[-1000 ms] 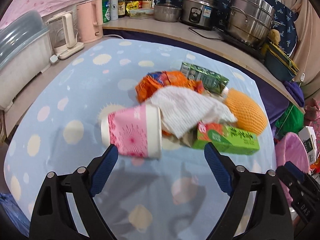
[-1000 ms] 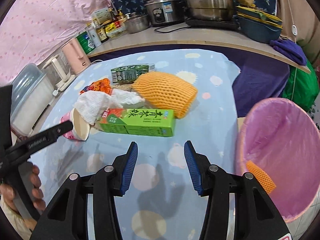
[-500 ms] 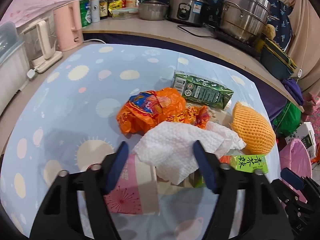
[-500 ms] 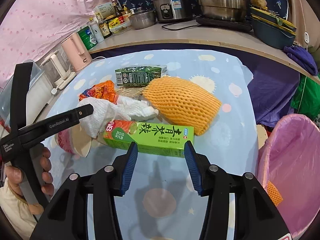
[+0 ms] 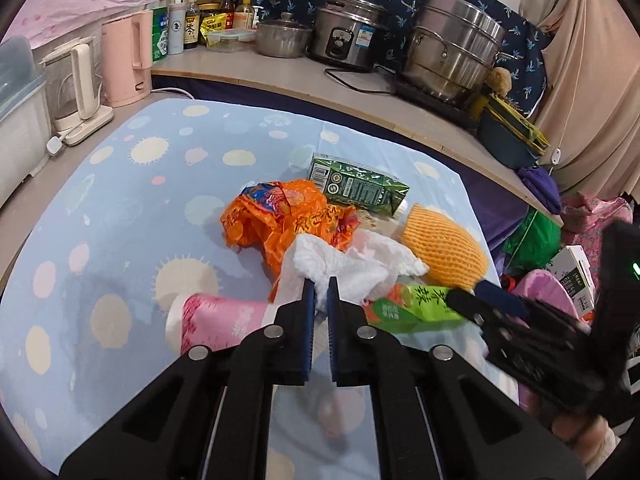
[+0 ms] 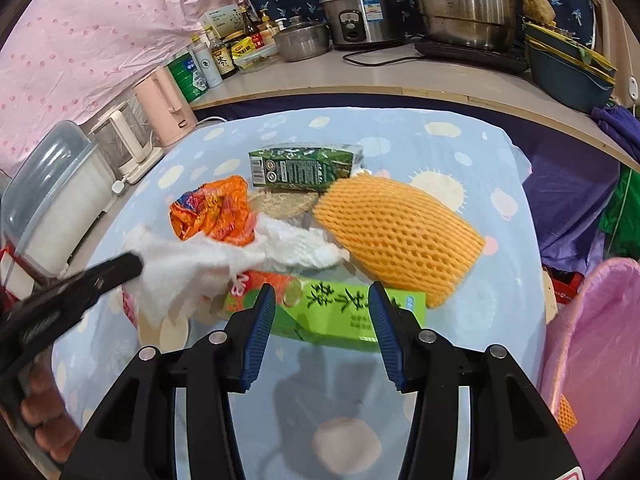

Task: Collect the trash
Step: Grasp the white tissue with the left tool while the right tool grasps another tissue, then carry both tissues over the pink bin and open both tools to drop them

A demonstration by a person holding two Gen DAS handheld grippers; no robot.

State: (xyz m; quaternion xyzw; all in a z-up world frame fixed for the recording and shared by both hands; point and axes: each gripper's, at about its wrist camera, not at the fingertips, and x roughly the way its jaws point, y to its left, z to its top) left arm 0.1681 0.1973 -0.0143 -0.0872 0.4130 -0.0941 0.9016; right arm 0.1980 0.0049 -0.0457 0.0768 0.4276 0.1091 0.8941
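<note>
The left gripper (image 5: pixel 319 294) pinches the white paper towel (image 5: pixel 356 266) beside the light green tea carton (image 6: pixel 344 310), which the right gripper (image 6: pixel 322 312) straddles with jaws apart, while only the right wrist view shows the pink-lined bin's (image 6: pixel 592 344) inside right of that carton.
</note>
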